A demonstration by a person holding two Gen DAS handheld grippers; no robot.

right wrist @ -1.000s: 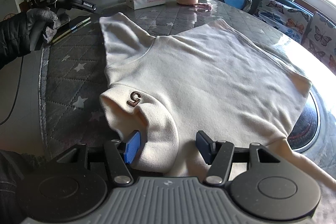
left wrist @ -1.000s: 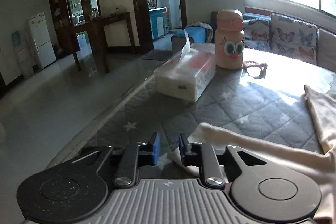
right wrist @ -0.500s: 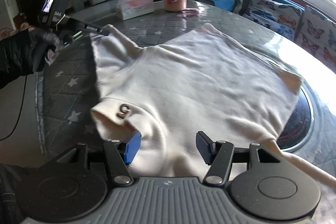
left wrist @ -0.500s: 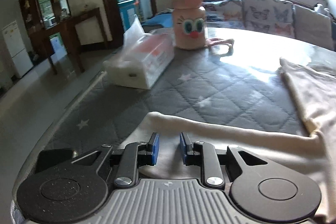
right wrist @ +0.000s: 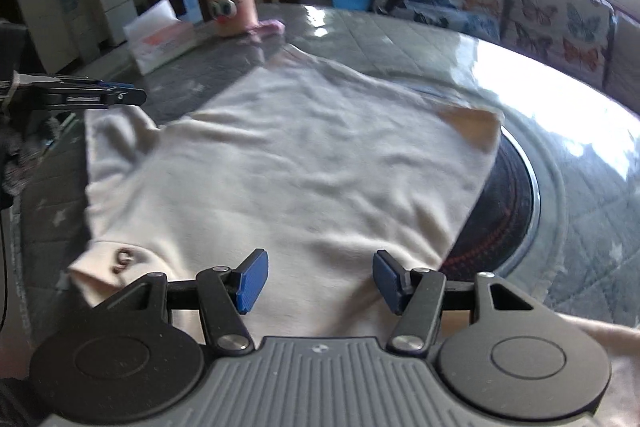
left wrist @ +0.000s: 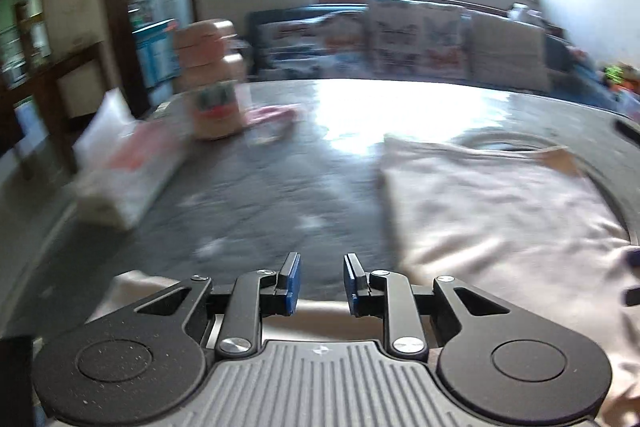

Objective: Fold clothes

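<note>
The cream sweater [right wrist: 320, 163] lies spread flat on the tabletop [right wrist: 440, 39], which carries a grey quilted star-pattern cover; part of the far hem overlaps a dark round inset [right wrist: 508, 211] in the tabletop.

Relative to the sweater:
- Right gripper [right wrist: 318, 281]: above the near edge, just beside the collar with its small metal emblem [right wrist: 124, 259]. The fingers stand wide apart, with fabric below them and nothing clamped.
- Left gripper [left wrist: 318, 285]: at the sleeve on the left side, seen from the right wrist view as a dark bar [right wrist: 92, 95] over the sleeve end. The fingers stand at a narrow gap, cream fabric beneath them, none visibly pinched.
- Pink bottle [right wrist: 232, 1] with a cartoon face: beyond the far left corner, well apart.
- Tissue box [right wrist: 160, 41]: just beside the bottle, on its left.

The left wrist view is motion-blurred.
</note>
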